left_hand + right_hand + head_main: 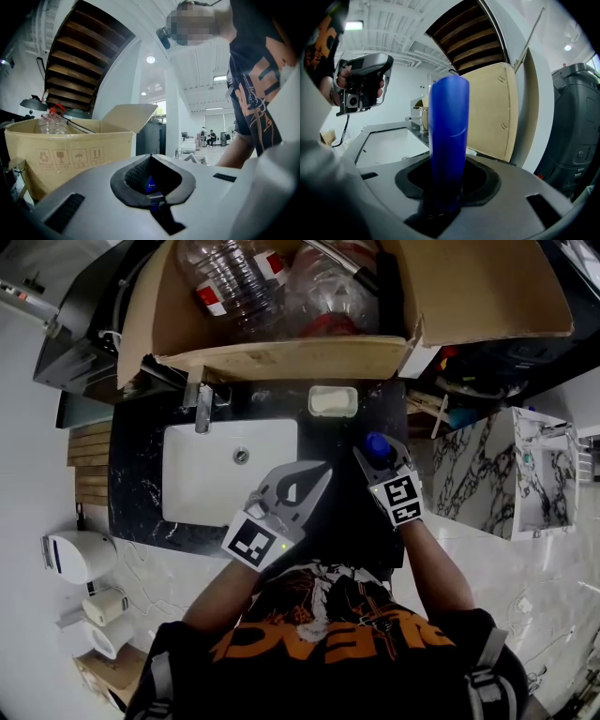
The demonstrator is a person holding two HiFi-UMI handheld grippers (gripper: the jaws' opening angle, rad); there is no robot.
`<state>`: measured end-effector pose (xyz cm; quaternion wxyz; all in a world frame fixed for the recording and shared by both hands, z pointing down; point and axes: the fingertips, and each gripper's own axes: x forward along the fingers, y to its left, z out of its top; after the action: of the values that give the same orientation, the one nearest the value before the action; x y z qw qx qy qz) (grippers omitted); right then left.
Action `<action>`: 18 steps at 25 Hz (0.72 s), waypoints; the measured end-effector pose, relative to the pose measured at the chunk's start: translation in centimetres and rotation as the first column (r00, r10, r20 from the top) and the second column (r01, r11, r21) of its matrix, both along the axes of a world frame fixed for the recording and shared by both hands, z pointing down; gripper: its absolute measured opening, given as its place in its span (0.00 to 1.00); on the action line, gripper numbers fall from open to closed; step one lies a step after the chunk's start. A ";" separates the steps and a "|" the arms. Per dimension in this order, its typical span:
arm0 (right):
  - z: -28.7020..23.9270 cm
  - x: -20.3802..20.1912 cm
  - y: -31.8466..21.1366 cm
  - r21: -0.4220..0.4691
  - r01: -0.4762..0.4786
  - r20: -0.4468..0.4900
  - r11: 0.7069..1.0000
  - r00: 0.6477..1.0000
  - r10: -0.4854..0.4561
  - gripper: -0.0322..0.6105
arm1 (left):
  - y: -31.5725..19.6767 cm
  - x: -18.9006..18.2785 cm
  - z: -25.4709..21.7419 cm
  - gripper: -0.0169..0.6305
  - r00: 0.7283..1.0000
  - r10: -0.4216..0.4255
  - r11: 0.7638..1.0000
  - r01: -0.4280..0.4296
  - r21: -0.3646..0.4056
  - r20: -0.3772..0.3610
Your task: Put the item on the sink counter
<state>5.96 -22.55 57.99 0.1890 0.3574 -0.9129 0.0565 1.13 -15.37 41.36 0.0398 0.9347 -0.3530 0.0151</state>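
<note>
A blue cylindrical item (377, 444) (449, 136) stands upright between the jaws of my right gripper (381, 459) (448, 190), which is shut on its lower part. It hangs over the black marble sink counter (349, 442), just right of the white basin (202, 479). My left gripper (306, 482) (151, 182) is over the basin's right front corner, jaws closed together with nothing held. In the right gripper view the left gripper (363, 79) shows at the upper left, in a hand.
An open cardboard box (300, 357) (65, 150) with several plastic bottles sits behind the sink. A faucet (203, 407) and a soap dish (333, 400) stand at the back edge of the counter. A white marble unit (487, 465) is to the right.
</note>
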 end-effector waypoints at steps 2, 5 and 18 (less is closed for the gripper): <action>0.0 -0.2 0.0 0.011 0.010 -0.010 1.000 1.000 -0.010 0.30 | -0.1 0.0 0.1 0.05 1.000 -0.001 1.000 0.001 -0.005 0.000; 0.0 -0.2 0.0 0.018 0.011 -0.006 1.000 1.000 -0.011 0.30 | -0.1 0.0 0.2 0.05 1.000 -0.002 1.000 0.002 -0.011 -0.002; -2.8 -0.7 -0.2 0.128 0.018 0.084 0.992 0.996 -0.028 0.54 | 0.0 -0.3 0.7 0.05 1.000 -0.009 1.000 0.009 -0.023 0.003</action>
<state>5.24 -22.73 55.19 0.1275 0.3554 -0.9259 0.0113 0.83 -15.42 42.04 0.0501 0.9325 -0.3570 0.0201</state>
